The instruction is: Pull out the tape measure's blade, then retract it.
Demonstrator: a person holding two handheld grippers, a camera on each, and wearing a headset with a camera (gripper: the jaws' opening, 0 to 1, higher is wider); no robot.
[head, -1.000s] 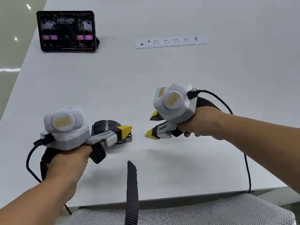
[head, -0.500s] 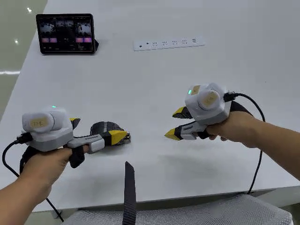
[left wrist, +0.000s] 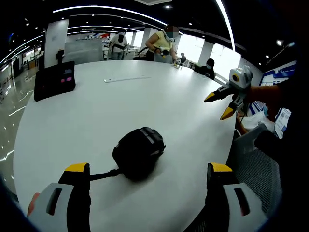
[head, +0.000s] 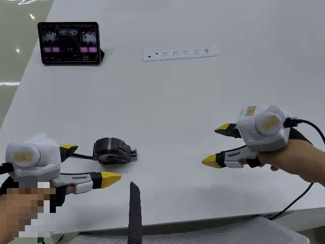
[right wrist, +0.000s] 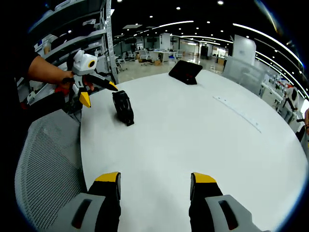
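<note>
The black tape measure [head: 112,150] lies on the white table [head: 167,96], blade wound in, with a thin cord trailing off to its left. My left gripper [head: 90,163] is open just short of it at the near left, touching nothing. In the left gripper view the tape measure [left wrist: 139,151] rests a little ahead of the wide-open left gripper [left wrist: 148,169]. My right gripper [head: 216,145] hangs open and empty far to the right. From the right gripper [right wrist: 155,178] the tape measure [right wrist: 123,107] is far off, beside the left gripper [right wrist: 99,94].
A tablet [head: 69,42] stands at the far left of the table and a white power strip [head: 179,52] lies at the back middle. A black strap [head: 133,213] hangs by the near table edge, above a mesh chair seat [head: 213,234]. People stand beyond the table [left wrist: 164,41].
Both grippers have drawn apart. The left one backed off the tape measure toward the near left, leaving it free on the table. The right one swung away to the right.
</note>
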